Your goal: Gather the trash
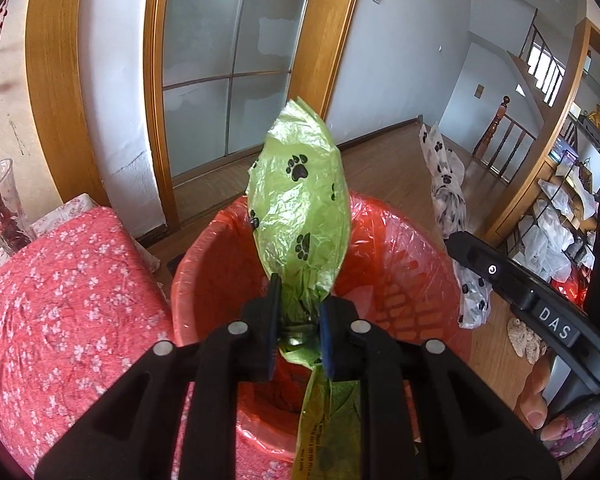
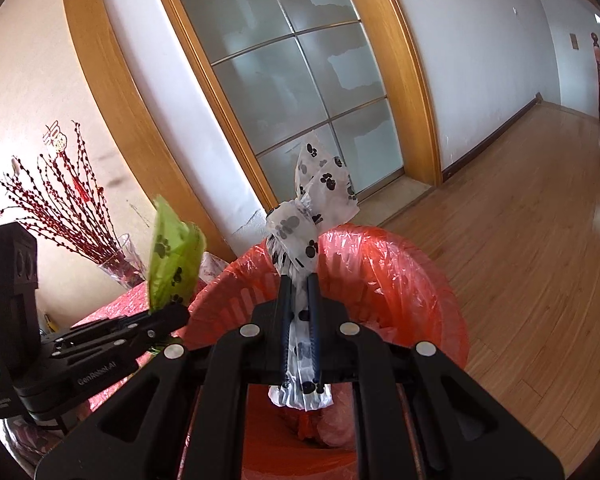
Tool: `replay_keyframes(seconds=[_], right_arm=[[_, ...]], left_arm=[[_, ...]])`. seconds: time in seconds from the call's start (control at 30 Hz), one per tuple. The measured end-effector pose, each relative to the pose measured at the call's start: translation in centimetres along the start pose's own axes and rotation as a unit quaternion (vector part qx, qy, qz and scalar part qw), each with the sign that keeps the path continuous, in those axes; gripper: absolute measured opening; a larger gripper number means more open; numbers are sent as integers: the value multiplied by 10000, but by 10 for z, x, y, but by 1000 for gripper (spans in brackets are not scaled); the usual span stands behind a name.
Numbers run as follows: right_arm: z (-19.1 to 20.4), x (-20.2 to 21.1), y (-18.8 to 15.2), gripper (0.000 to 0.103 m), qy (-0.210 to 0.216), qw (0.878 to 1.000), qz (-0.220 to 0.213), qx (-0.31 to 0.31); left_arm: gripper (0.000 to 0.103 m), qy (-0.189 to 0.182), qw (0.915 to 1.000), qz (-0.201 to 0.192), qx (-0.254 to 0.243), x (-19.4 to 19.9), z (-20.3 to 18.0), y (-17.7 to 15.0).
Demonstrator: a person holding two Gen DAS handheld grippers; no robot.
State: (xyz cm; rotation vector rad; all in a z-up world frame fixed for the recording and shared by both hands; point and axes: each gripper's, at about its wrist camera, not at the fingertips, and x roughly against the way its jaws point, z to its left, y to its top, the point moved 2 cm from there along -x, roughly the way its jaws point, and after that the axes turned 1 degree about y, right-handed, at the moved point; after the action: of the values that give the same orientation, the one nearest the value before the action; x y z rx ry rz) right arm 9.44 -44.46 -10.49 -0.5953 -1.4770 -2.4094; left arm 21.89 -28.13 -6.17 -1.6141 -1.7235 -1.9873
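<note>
A red bin lined with a red plastic bag stands on the wooden floor below both grippers. My left gripper is shut on the twisted neck of a green paw-print bag, which stands up over the bin's near-left rim. My right gripper is shut on a knotted white paw-print bag, held above the bin's opening. Crumpled red and pale rubbish lies at the bin's bottom.
A table under a pink floral cloth stands left of the bin, with a glass vase of red branches on it. A frosted glass door is behind. Wooden floor stretches right; a cluttered shelf is far right.
</note>
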Motion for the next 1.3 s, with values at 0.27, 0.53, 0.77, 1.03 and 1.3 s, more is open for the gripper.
replay_keyframes(seconds=[0.27, 0.53, 0.77, 1.03, 1.3], right_arm=[[-8, 1, -2, 40, 63, 9997, 32, -242], [-1, 23, -7, 64, -377, 9990, -242, -37], [29, 73, -18, 100, -1073, 9879, -1007, 490], [70, 105, -45, 101, -1281, 9812, -1270, 682], [106, 117, -76, 101, -1504, 9753, -1220, 1062]], left_arm=[[42, 94, 9997, 127, 161, -4, 11, -8], [53, 509, 9984, -132, 205, 35, 34, -24], [84, 1199, 9881, -933, 247, 117, 60, -46], [99, 2311, 9578, -1664, 389, 199, 80, -100], [99, 3143, 9271, -1956, 590, 242, 80, -139]])
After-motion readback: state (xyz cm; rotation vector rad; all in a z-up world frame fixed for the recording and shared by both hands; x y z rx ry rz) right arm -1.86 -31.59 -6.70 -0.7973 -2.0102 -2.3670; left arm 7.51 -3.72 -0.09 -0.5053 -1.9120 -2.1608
